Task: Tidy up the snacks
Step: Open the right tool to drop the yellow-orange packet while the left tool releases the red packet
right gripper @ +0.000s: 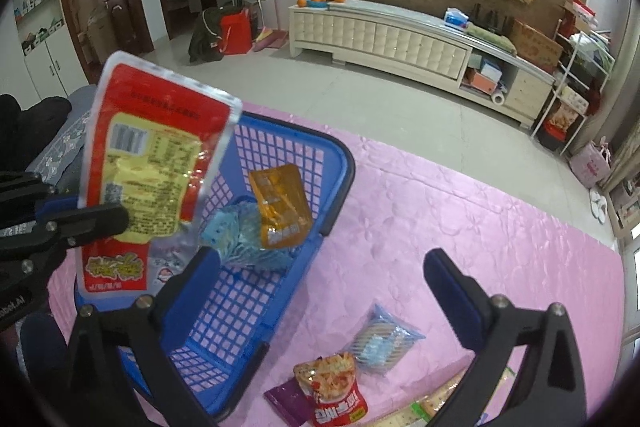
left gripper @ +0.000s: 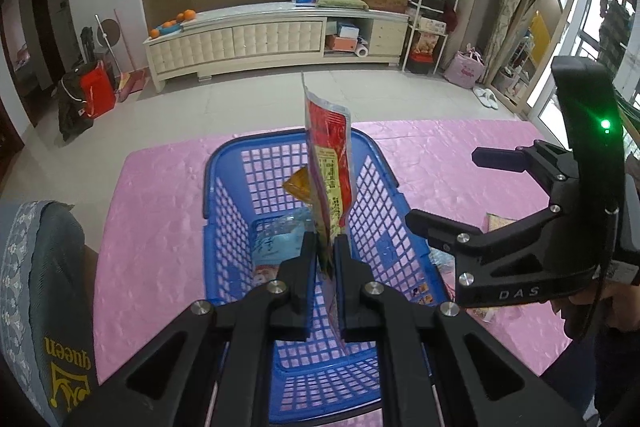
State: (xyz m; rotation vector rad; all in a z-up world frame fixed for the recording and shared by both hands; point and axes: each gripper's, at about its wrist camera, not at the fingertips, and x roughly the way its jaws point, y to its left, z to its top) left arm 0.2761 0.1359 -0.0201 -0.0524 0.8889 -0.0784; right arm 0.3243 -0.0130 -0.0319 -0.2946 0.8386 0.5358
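Red and yellow, that's the snack packet [right gripper: 150,155] we've got pinched in our left gripper [left gripper: 326,247], fingers pressed together on its lower edge so it stands upright over the blue basket [right gripper: 340,163]. Down in the basket sit an orange packet [right gripper: 280,205] and a light blue one [right gripper: 240,235]. Further right, our right gripper [right gripper: 316,279] is spread wide with nothing between its fingers. On the pink mat [right gripper: 500,211] just beside the basket lie a red noodle packet [right gripper: 334,387] and a striped blue packet [right gripper: 382,341].
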